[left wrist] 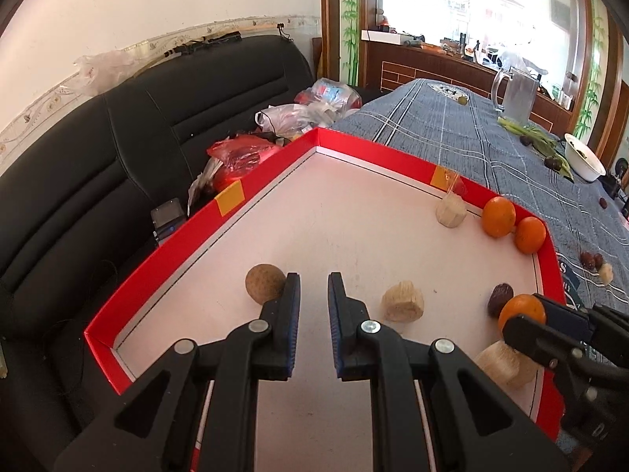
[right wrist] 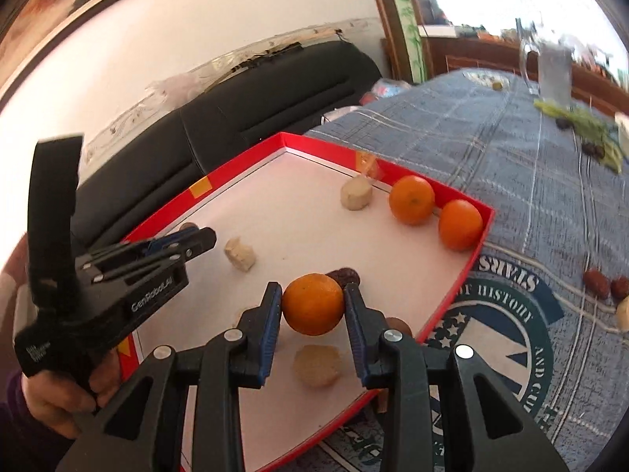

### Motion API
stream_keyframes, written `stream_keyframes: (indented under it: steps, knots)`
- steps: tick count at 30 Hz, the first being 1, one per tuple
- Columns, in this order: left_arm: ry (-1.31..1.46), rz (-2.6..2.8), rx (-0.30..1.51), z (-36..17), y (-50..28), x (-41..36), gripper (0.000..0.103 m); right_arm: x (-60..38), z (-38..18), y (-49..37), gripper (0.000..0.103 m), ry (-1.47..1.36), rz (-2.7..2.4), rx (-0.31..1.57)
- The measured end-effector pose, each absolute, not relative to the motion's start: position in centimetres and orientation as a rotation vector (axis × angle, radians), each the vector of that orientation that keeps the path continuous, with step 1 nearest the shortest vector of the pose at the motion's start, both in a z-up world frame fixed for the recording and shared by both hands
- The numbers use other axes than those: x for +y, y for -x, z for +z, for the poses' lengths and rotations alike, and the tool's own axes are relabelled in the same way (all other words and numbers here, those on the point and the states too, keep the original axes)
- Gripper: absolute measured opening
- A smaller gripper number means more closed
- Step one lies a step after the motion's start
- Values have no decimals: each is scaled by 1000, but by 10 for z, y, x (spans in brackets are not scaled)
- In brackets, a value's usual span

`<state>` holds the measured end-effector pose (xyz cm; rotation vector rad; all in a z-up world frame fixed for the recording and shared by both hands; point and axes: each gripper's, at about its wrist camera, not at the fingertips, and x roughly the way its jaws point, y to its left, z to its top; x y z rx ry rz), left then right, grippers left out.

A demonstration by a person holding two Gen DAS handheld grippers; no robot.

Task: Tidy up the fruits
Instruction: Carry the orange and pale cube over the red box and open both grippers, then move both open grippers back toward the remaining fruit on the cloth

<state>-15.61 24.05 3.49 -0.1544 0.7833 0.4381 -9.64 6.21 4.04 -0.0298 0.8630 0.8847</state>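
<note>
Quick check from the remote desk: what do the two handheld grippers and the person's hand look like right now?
Both grippers are black plastic with silver rivets at the linkages and blue ribbed pads on the fingers. The left gripper carries white "GenRobot.AI" lettering on its side in the right wrist view, plus a black strap rising from its body. The right gripper matches it. A dark purple sleeve shows by the hand gripping the left tool.

I read "GenRobot.AI" in white on the left gripper (right wrist: 200, 238) body. The blue tablecloth (right wrist: 511, 165) emblem shows "HISTORY", "STARS", "AND", upside down to me.
</note>
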Motion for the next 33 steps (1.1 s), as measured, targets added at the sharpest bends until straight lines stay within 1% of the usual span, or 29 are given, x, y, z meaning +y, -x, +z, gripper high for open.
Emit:
stream_keyframes:
  steps: [3,5,7,8,9,10,12,17,22,26,30,33]
  knots:
    - [152,444,807,33,153,240,17,61,41,94,35,10,903,877]
    - [157,445,822,32,152,241,24,59,44,95,42,0,908,869]
    - [158,450,826,33,152,241,44,53,49,96,46,-18,906,845]
    - [154,453,823,35,152,240,49,49,52,97,47,-35,907,827]
    - [143,459,819,36,153,238,57,44,55,96,47,-54,908,814]
    - [132,465,817,38,153,237,63,38,59,94,47,-75,906,807]
    - [110,477,814,39,153,233,67,26,63,90,47,-96,889,798]
    - [93,465,807,48,153,225,70,-20,70,77,47,-96,780,770]
    - [46,432,759,64,151,202,78,-77,69,59,47,-54,619,755]
    - [3,370,750,70,145,176,78,-104,55,37,47,19,505,812]
    - [-45,283,753,75,136,142,78,-111,39,22,47,37,472,875]
    - [-92,240,745,79,130,120,78,-105,31,18,45,69,440,878]
